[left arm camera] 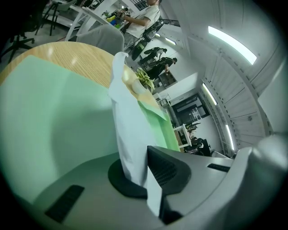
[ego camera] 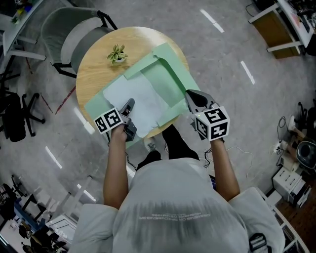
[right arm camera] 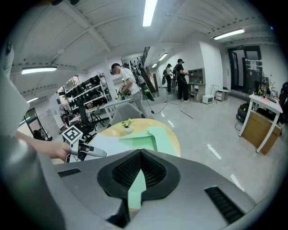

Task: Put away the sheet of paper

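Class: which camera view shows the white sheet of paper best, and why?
The head view: nearly the whole sheet of paper shows, lying on the green folder. The left gripper view shows only its edge pinched in the shut jaws of the left gripper. The right gripper view shows a distant pale strip.

Floor: grey (ego camera: 222,59), glossy, with white streaks of light on it.
Furniture: round wooden table (ego camera: 94,69), grey chair (ego camera: 74,42) beside it — farther off, shelves (right arm camera: 84,93) and a white desk (right arm camera: 265,99).
Ceiling: white, long strip lights (right arm camera: 150,12).
Walls: white.
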A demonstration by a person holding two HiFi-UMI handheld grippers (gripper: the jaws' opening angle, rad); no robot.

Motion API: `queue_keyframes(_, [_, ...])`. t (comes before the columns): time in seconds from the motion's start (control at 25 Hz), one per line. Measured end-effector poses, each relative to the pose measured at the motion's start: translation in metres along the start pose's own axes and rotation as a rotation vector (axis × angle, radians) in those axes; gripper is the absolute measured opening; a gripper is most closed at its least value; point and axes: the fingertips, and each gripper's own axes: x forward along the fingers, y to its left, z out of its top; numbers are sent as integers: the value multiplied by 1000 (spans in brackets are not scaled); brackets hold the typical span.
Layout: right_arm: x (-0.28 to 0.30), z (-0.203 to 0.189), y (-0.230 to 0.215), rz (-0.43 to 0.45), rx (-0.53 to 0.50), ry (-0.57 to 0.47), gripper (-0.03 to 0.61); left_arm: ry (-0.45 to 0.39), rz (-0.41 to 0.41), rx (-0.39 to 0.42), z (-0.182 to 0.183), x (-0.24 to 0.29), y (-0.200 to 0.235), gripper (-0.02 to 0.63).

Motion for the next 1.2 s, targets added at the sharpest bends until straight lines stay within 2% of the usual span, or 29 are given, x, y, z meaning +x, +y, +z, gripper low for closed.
queue_keyframes(0.32, [27, 12, -22, 54, -3, 11, 23, 34, -15, 15, 3, 32, -22, 18])
queue_keyframes(0.88, [80, 28, -69, 111, -64, 95, 22, 37, -49, -36, 15, 94, -52, 18])
queue_keyframes(1.2, [98, 28, -109, 84, -83, 104, 23, 59, -68, -19, 14, 112, -60, 20])
